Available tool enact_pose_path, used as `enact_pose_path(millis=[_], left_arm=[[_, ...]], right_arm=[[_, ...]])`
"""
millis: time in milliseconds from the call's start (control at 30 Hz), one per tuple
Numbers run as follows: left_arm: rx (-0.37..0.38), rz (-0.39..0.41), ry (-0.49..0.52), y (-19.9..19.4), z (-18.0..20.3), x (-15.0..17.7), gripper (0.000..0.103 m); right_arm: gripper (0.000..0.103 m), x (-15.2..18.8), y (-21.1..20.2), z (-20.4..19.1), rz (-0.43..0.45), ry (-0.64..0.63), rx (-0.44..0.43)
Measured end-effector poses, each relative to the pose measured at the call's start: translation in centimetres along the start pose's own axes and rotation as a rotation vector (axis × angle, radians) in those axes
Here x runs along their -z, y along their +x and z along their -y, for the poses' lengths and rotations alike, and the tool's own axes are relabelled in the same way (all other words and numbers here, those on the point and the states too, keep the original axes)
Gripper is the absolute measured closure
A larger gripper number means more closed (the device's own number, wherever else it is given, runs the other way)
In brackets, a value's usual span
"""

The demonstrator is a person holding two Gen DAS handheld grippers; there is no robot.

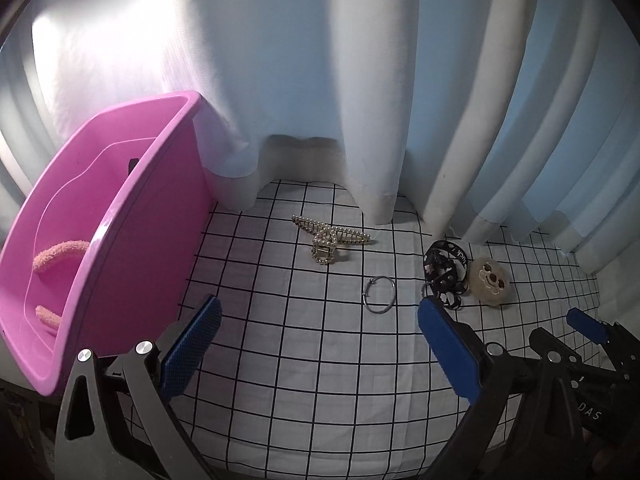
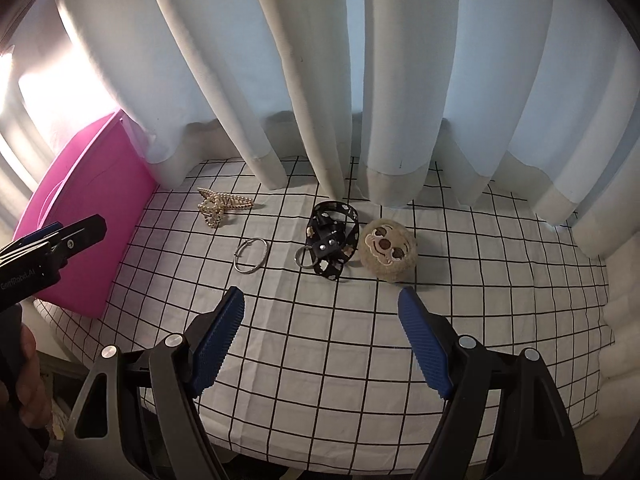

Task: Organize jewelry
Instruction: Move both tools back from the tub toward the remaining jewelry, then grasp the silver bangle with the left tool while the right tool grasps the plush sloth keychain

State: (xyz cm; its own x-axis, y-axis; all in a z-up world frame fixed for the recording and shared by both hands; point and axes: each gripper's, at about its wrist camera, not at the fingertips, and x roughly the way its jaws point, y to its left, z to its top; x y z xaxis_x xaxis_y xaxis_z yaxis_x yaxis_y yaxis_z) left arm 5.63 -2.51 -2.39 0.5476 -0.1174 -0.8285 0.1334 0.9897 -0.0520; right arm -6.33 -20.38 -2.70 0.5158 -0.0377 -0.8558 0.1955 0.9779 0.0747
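A checked cloth [image 2: 320, 360] covers the surface, with pale curtains [image 2: 320, 80] hanging along its far edge; at the left edge stands a pink bin [image 1: 132, 216], and inside it lies a fuzzy pink band [image 1: 60, 252]. Out on the cloth four things lie in a loose row, none touching the grippers: a pearl clip [image 2: 222, 205] near the far edge, just right of the bin; a metal ring [image 2: 251, 256] nearer the middle, apart from the clip; a black strap [image 2: 332, 240] with a small keyring at its left side; and a round plush face [image 2: 388, 250] just beside the strap on the right, face up. The left gripper [image 1: 320, 344] hovers over the near part of the cloth, fingers spread wide and holding nothing, the ring ahead of the gap; the right gripper [image 2: 320, 332] hangs beside it, likewise spread and bare, its gap pointing toward the strap.
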Motion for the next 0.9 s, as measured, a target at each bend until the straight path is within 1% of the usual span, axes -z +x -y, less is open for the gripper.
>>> enact_pose_path(millis=[100, 233, 433, 633, 767, 900], left_arm=[[-0.007, -0.026, 0.010, 1.5, 0.5, 0.7, 0.006], [-0.007, -0.056, 0.013, 3.6, 1.0, 1.5, 0.006], [0.002, -0.073, 0.018, 6.7, 2.1, 2.3, 0.006], [0.001, -0.087, 0.033, 10.0, 3.6, 3.1, 0.006], [-0.001, -0.105, 0.040, 12.3, 4.6, 3.6, 0.006], [0.004, -0.107, 0.035, 14.3, 5.1, 3.8, 0.006]], right_arm=[[0.027, 0.6, 1.0, 1.4, -0.010, 0.027, -0.004], [0.027, 1.0, 2.4, 2.8, -0.018, 0.035, 0.018], [0.027, 1.3, 5.3, 4.8, -0.046, 0.058, 0.045], [0.027, 1.1, 8.1, 6.4, -0.033, 0.049, 0.074], [0.027, 0.6, 10.0, 7.4, -0.031, 0.067, 0.070], [0.027, 0.2, 11.7, 8.0, -0.020, 0.054, 0.072]])
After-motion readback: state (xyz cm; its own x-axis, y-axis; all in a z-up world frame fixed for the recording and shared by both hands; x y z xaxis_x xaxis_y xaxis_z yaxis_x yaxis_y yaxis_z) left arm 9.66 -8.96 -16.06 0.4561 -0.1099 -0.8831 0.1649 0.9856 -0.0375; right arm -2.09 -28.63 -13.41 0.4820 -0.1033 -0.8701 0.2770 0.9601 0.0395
